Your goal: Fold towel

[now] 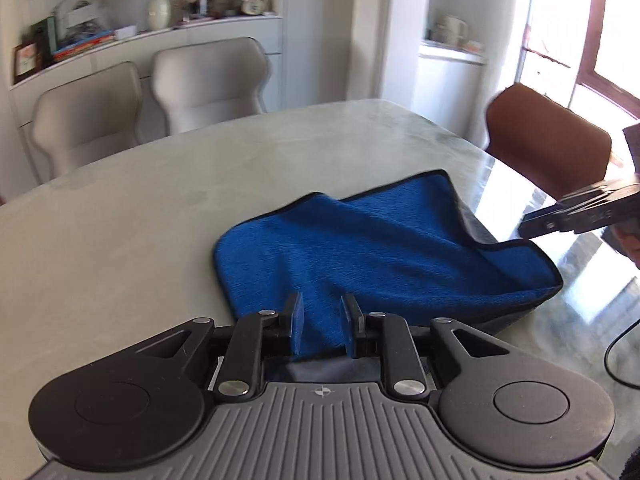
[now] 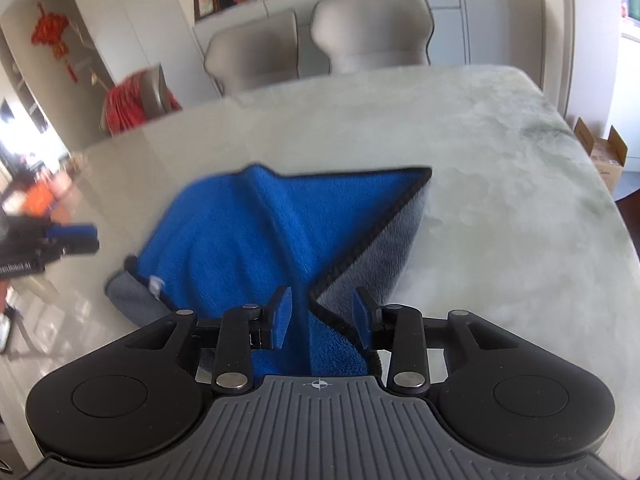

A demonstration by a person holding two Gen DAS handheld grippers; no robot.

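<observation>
A blue towel with a grey underside and black hem lies rumpled and partly folded on the pale marble table. My left gripper is open, its blue pads just above the towel's near edge. My right gripper is open over the towel, where a folded corner shows the grey side. The right gripper also shows at the right edge of the left wrist view, beside the towel. The left gripper shows at the left edge of the right wrist view.
Two beige chairs stand at the table's far side and a brown chair at its right end. A shelf with books and a vase lines the back wall. A black cable lies on the table at right.
</observation>
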